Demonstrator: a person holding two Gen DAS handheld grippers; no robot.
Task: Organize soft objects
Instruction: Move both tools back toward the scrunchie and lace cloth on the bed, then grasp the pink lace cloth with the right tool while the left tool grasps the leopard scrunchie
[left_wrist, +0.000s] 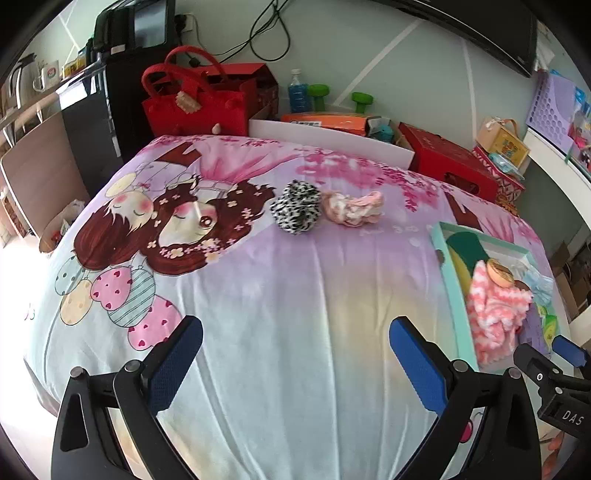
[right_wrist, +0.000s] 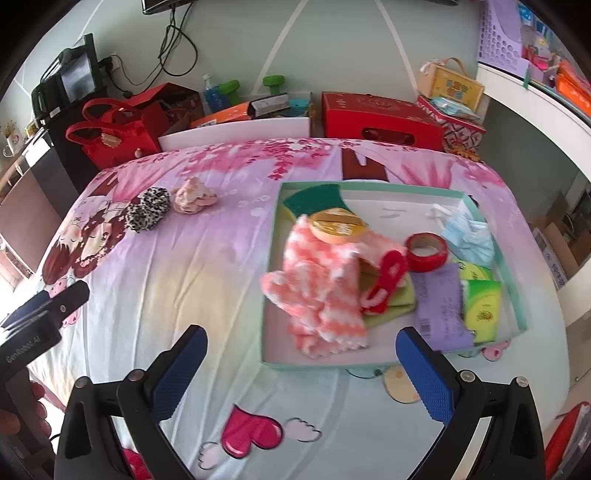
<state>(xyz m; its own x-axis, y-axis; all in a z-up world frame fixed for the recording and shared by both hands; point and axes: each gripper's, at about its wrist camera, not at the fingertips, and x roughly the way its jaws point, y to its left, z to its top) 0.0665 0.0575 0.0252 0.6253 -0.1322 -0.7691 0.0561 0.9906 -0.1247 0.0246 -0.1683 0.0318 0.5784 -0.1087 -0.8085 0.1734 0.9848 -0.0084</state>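
Observation:
A black-and-white fuzzy scrunchie (left_wrist: 295, 211) (right_wrist: 147, 213) and a pale pink scrunchie (left_wrist: 352, 208) (right_wrist: 194, 200) lie side by side on the printed bedsheet, far ahead of my left gripper (left_wrist: 295, 354), which is open and empty. A shallow teal tray (right_wrist: 273, 291) (left_wrist: 452, 291) holds pink-and-white fuzzy socks (right_wrist: 317, 291) (left_wrist: 495, 314), a green cloth (right_wrist: 314, 197), a red tape roll (right_wrist: 426, 251) and a blue face mask (right_wrist: 469, 236). My right gripper (right_wrist: 301, 363) is open and empty at the tray's near edge.
Red bags (left_wrist: 195, 99), an orange box (left_wrist: 325, 122), a blue bottle (left_wrist: 297, 92) and a red box (right_wrist: 380, 118) stand behind the bed by the wall. A black cabinet (left_wrist: 92, 110) is at the left. The bed's right edge drops by a white shelf (right_wrist: 535, 96).

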